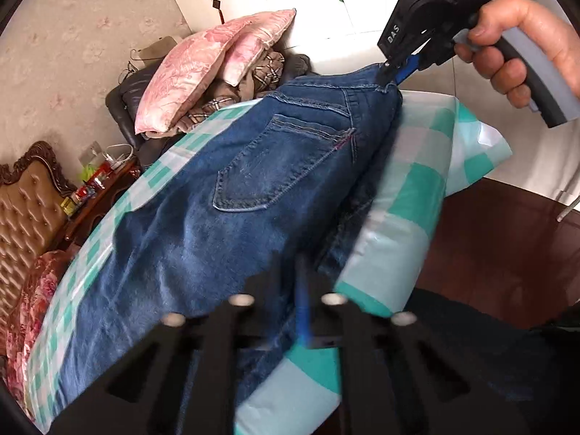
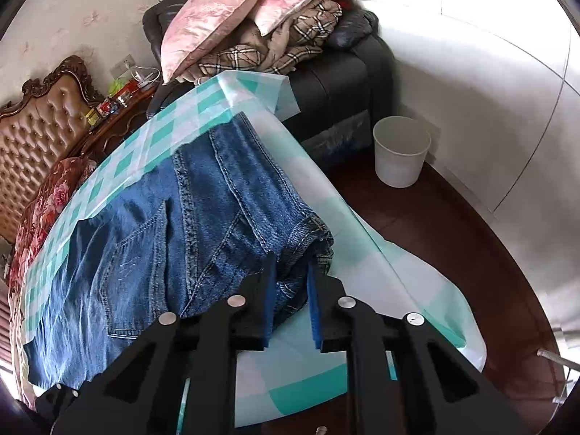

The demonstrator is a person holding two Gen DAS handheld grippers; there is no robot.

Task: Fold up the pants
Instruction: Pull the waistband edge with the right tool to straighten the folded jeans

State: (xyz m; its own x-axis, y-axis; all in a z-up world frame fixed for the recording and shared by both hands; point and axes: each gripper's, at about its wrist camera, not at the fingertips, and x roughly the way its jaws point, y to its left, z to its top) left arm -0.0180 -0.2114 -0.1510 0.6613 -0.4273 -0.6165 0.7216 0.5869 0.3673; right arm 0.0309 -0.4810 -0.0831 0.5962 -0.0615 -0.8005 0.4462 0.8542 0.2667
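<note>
Blue jeans (image 1: 232, 195) lie on a table under a teal-and-white checked cloth (image 1: 417, 188), back pocket up. My left gripper (image 1: 302, 311) is shut on the near edge of the jeans, its blue pads pressed together. My right gripper (image 1: 393, 72), held in a hand, pinches the far waistband corner. In the right wrist view the jeans (image 2: 188, 217) are bunched at the waistband, and my right gripper (image 2: 291, 301) has its blue pads closed on that thick denim fold, lifted slightly off the cloth (image 2: 362, 253).
Pink pillows (image 2: 232, 3) and plaid blankets (image 2: 282, 50) are piled on a dark sofa (image 2: 337, 87) beyond the table. A white bucket (image 2: 400, 150) stands on the dark wood floor at right. A tufted headboard (image 2: 40, 127) and cluttered nightstand (image 2: 119, 105) are at left.
</note>
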